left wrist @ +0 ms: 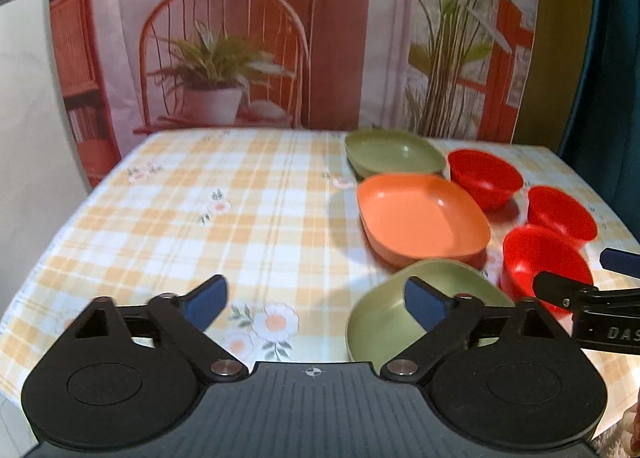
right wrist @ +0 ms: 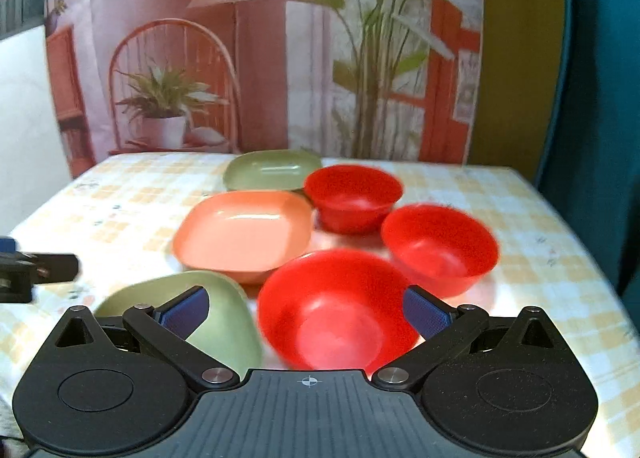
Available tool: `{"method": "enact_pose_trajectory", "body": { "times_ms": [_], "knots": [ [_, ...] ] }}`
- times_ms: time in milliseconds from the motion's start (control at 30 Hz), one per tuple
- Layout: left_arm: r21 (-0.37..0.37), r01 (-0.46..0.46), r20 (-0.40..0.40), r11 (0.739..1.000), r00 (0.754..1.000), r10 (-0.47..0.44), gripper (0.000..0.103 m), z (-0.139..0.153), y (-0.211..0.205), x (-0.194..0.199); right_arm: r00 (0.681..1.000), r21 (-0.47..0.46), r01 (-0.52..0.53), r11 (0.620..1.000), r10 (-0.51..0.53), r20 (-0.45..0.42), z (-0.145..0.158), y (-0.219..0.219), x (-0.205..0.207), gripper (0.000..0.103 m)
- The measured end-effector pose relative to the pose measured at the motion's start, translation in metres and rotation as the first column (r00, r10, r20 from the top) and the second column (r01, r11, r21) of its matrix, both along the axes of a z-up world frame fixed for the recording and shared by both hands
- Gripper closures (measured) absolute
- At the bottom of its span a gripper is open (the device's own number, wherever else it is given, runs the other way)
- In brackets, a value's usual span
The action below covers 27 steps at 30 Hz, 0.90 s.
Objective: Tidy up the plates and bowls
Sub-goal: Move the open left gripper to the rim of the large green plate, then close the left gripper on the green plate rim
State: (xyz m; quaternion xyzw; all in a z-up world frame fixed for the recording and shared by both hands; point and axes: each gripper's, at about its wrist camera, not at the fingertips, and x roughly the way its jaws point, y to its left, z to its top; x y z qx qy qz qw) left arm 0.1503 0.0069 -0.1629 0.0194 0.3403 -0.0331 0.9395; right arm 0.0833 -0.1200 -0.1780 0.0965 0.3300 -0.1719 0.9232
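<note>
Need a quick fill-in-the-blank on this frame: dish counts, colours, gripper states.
The table holds ___ red bowls.
Between the two green plates lies an ___ plate.
The right gripper has its jaws ___ on either side of the nearest red bowl.
The left gripper is open, empty, with one finger over a ___ plate.

Missing: three; orange; open; green

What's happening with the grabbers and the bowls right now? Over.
Left gripper and right gripper open, empty. Nearest red bowl between right's fingers, untouched. Nothing stacked yet.
</note>
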Motion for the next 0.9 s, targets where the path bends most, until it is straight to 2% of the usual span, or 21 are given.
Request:
{"method": "enact_pose_trajectory", "body": {
  "times_ms": [100,200,333,367,500,700,767,900],
  "knots": [
    [-0.015,-0.011,-0.050,1.000,0.999,0.010,0.015,-0.010,0.002,0.003,1.000,0.010,-0.018,1.000,0.018,-0.015,-0.005,0.003,-0.003,0.004],
    [-0.036,-0.003,-0.100,0.999,0.995,-0.001,0.027,-0.019,0.003,0.006,0.999,0.052,-0.037,0.998,0.039,-0.033,-0.010,0.002,-0.005,0.017],
    [-0.071,0.041,-0.157,0.997,0.986,-0.051,0.055,-0.029,0.001,0.006,0.998,0.084,-0.043,0.996,0.047,-0.044,-0.013,0.001,-0.009,0.033],
    [-0.081,0.055,-0.169,0.995,0.983,-0.068,0.059,-0.031,0.001,0.006,0.998,0.089,-0.044,0.995,0.048,-0.045,-0.013,0.001,-0.010,0.037],
    [-0.111,0.067,-0.192,0.992,0.977,-0.088,0.060,-0.038,0.000,0.005,0.997,0.095,-0.051,0.994,0.056,-0.046,-0.014,0.002,-0.012,0.042],
    [-0.150,0.056,-0.216,0.987,0.973,-0.088,0.067,-0.042,0.004,0.005,0.997,0.093,-0.072,0.993,0.076,-0.033,-0.011,0.004,-0.013,0.049],
    [-0.157,0.056,-0.212,0.986,0.973,-0.089,0.074,-0.041,0.004,0.004,0.996,0.093,-0.084,0.992,0.087,-0.024,-0.010,0.005,-0.014,0.055],
    [-0.158,0.063,-0.214,0.985,0.972,-0.096,0.077,-0.041,0.003,0.004,0.994,0.094,-0.110,0.990,0.112,-0.018,-0.008,0.008,-0.012,0.062]
  ]
}}
